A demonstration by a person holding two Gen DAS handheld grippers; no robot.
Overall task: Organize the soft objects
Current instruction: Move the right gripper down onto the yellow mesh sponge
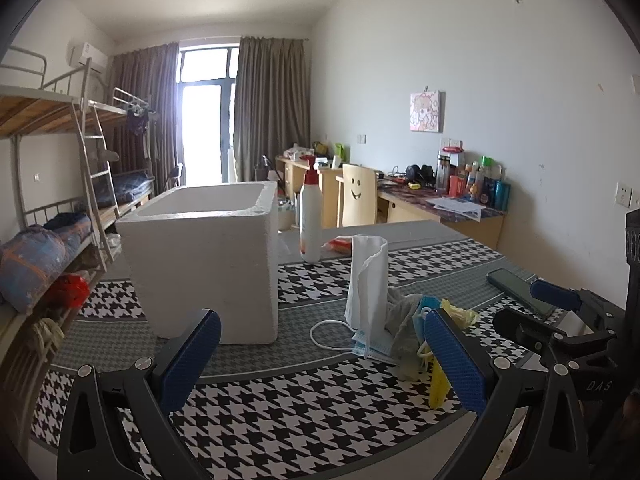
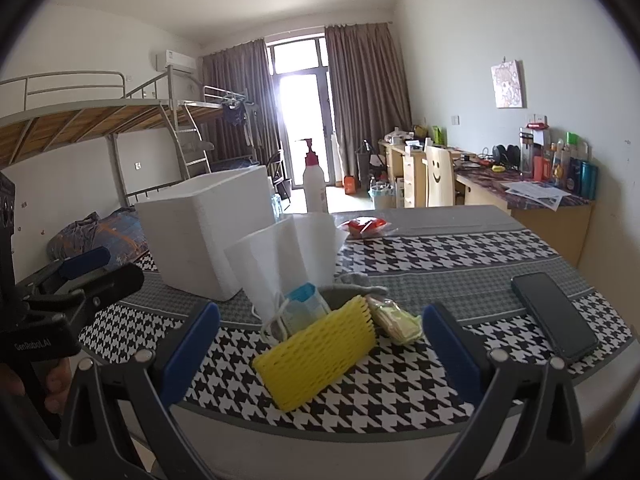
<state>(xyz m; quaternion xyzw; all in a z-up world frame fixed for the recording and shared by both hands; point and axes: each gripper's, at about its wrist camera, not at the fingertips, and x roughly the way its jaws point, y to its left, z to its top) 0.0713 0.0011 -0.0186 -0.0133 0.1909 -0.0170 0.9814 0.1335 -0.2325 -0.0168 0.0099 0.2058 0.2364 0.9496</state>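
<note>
Right wrist view: your right gripper (image 2: 320, 354) has its jaws wide apart, nothing between the pads; the yellow foam net (image 2: 316, 356) lies on the table (image 2: 460, 276) right in the gap, just ahead of the fingertips, not touching either pad. Behind the net sits the mask (image 2: 304, 308), blue and crumpled, with its white loop at the left; the white sheet (image 2: 284, 256) stands upright behind that; a pale yellow bag (image 2: 394, 318) lies beside the net, right of it; a grey cloth (image 2: 360, 282) shows behind the bag. The foam box (image 2: 204, 232) stands further back and left, well apart from the pile; the phone (image 2: 554, 318) lies flat to the right of your right finger.

Left wrist view: your left gripper (image 1: 322, 356) is also spread open and holds nothing; the box (image 1: 208, 264) is dead ahead, left of centre, open top up; the pile (sheet (image 1: 368, 284), mask (image 1: 372, 346), cloth (image 1: 404, 312), net (image 1: 438, 384)) sits by your right finger, which hides part of the net. The pump bottle (image 1: 311, 220) stands upright behind the box's right corner; a red packet (image 1: 340, 245) lies beside it.
</note>
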